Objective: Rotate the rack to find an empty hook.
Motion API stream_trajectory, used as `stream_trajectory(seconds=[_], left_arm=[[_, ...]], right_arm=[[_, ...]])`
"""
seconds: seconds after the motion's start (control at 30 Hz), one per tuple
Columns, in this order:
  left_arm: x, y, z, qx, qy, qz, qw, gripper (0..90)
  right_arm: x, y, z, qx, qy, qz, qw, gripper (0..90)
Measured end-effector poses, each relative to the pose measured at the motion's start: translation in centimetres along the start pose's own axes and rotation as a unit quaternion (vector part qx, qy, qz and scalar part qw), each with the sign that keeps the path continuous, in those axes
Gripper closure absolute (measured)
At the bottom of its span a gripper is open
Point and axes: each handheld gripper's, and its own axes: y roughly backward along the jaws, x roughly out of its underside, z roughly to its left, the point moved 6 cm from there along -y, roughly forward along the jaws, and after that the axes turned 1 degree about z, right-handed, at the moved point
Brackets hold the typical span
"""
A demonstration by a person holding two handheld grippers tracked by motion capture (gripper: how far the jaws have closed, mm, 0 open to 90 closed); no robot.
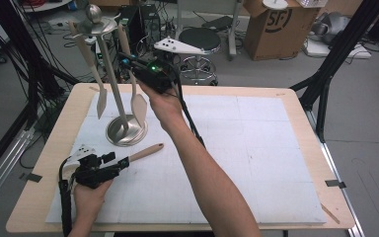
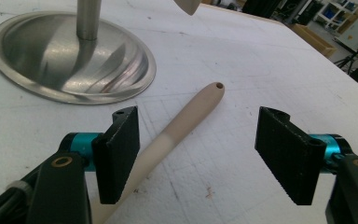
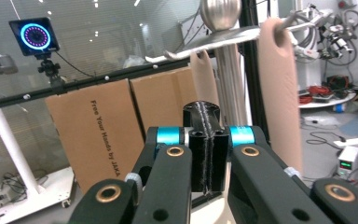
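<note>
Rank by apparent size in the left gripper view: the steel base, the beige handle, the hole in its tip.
1. Steel base, largest, though cut off at the edge.
2. Beige handle.
3. Hole, by far the smallest.

Beige utensil handle [image 2: 177, 128] between spread tongs [image 2: 205, 156] (nearer one pad), beside steel stand base [image 2: 51, 60].

Even indoor overhead light, moderately bright in the high view; the white mat [image 1: 237, 163] looks flat with soft, weak shadows under the forearms. High view slightly soft and low-res, background clutter dim. Left gripper view is sharp on the steel stand base [image 2: 70, 60], which carries streaky reflections; near jaws slightly blurred. Right gripper view has ceiling-light glare spots on the glass wall [image 3: 98, 37], and its background is hazy.
</note>
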Motion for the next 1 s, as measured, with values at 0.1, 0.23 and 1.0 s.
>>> stream_trajectory(seconds=[0.1,0.23,1.0], left_arm=[[-0.1,-0.1,0.0,0.002,0.002,0.0,1.0,31.3],[-0.1,-0.2,-0.1,0.003,0.0,0.0,1.0,31.3],[-0.1,-0.9,-0.6,0.009,-0.01,0.004,0.9999,31.5]], right_arm=[[0.3,1.1,0.0,0.003,0.003,0.004,1.0,90.0],[0.6,2.7,-0.3,0.011,0.006,0.003,0.9999,90.0],[4.8,10.5,-3.8,0.037,-0.046,0.019,0.9981,50.0]])
